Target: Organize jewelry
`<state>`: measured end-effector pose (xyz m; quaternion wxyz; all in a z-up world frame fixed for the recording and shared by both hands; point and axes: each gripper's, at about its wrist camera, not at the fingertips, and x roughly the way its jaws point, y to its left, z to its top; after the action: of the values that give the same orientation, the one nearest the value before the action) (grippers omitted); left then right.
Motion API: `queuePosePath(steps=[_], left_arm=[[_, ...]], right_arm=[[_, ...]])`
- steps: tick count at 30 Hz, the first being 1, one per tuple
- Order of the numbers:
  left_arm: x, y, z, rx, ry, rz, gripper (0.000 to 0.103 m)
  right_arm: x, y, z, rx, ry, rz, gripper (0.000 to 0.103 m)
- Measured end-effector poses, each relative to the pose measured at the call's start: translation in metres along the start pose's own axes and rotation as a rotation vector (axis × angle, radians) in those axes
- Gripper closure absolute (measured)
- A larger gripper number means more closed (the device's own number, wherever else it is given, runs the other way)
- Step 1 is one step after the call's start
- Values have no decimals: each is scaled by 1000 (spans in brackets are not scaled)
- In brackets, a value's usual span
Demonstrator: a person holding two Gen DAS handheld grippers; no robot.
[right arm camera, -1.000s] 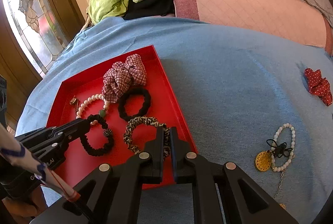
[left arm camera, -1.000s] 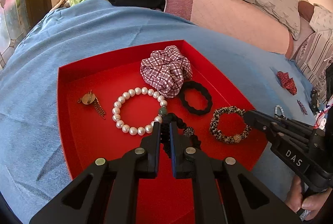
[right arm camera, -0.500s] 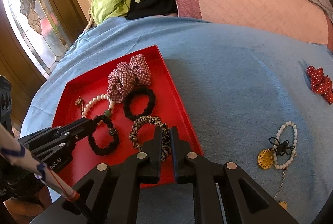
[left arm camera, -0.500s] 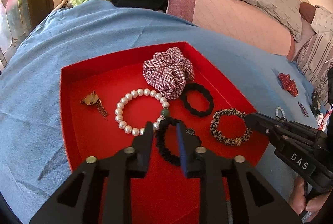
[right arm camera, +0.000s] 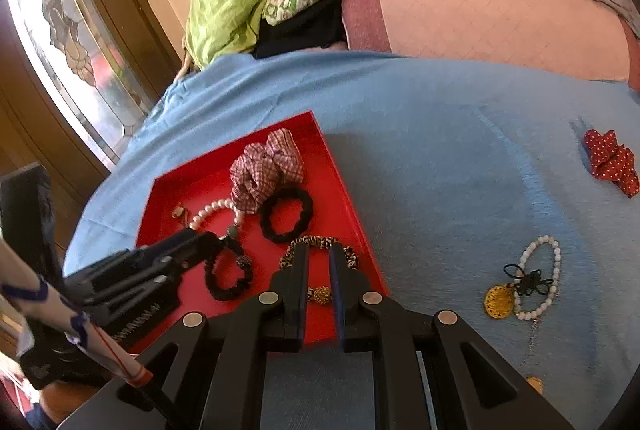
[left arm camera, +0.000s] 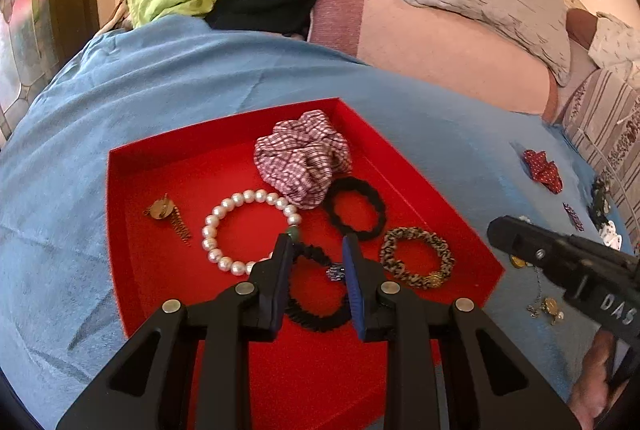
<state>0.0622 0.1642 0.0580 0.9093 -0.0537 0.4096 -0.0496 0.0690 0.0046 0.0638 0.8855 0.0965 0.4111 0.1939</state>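
black beaded bracelet [left arm camera: 316, 294] lying in the red tray [left arm camera: 132, 166], partly hidden behind the left gripper [left arm camera: 318, 244] hovering spread open over it, right gripper [right arm camera: 318, 250] slightly parted and empty, blocking the leopard scrunchie [right arm camera: 320, 244] near the tray's edge, bare blue blanket [right arm camera: 440, 158] beyond

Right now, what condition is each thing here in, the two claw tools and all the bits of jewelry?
left gripper: open, over the black beaded scrunchie, which lies loose in the red tray.
right gripper: slightly open, empty.
pearl bracelet: flat in tray.
plaid scrunchie: bunched, in tray.
leopard scrunchie: in tray.
white bead bracelet: on the blue cloth, outside tray.
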Motion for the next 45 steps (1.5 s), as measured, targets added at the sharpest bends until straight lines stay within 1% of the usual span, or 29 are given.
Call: queuePosePath(steps=[5, 8, 13, 16, 17, 21, 23, 25, 27, 31, 34, 35, 36, 38, 40, 43, 45], left_arm=[[-1, -9, 2, 9, -8, -16, 78], [-3, -16, 2, 21, -16, -35, 78], [-6, -37, 0, 73, -25, -79, 78], [-9, -54, -3, 120, -32, -106, 78], [-9, -58, -3, 127, -31, -110, 78], [-7, -72, -6, 149, -27, -123, 78], [-6, -77, -7, 154, -24, -126, 78], [-4, -80, -8, 159, -19, -127, 78], [-2, -83, -9, 167, -14, -126, 78], [-2, -82, -9, 176, -11, -125, 78], [-1, -79, -8, 171, -7, -125, 78], [-1, -78, -8, 166, -7, -128, 78], [-1, -78, -7, 163, -7, -133, 78], [-2, -80, -7, 162, -8, -145, 78], [-4, -83, -7, 168, -9, -156, 78], [-6, -91, -9, 190, -11, -167, 78], [-6, -96, -12, 210, -7, -168, 78]], right_arm=[[-13, -11, 4, 27, -14, 2, 92], [-24, -20, 6, 42, -27, -15, 92], [-46, -47, 7, 75, -49, -57, 92], [-58, -70, 2, 88, -39, -90, 92], [-60, -78, -2, 91, -29, -99, 92], [-60, -111, -17, 130, 57, -122, 91], [-51, -128, -24, 171, 144, -123, 91], [-43, -137, -29, 206, 184, -111, 91], [-32, -139, -31, 214, 229, -103, 91], [-13, -134, -32, 193, 255, -137, 91], [-4, -119, -32, 110, 256, -213, 92], [-4, -115, -32, 84, 257, -235, 99], [-5, -113, -32, 73, 258, -238, 102], [-12, -114, -34, 102, 262, -188, 102], [-23, -114, -37, 116, 256, -156, 102], [-45, -114, -39, 120, 232, -116, 102], [-58, -115, -41, 120, 223, -110, 102]])
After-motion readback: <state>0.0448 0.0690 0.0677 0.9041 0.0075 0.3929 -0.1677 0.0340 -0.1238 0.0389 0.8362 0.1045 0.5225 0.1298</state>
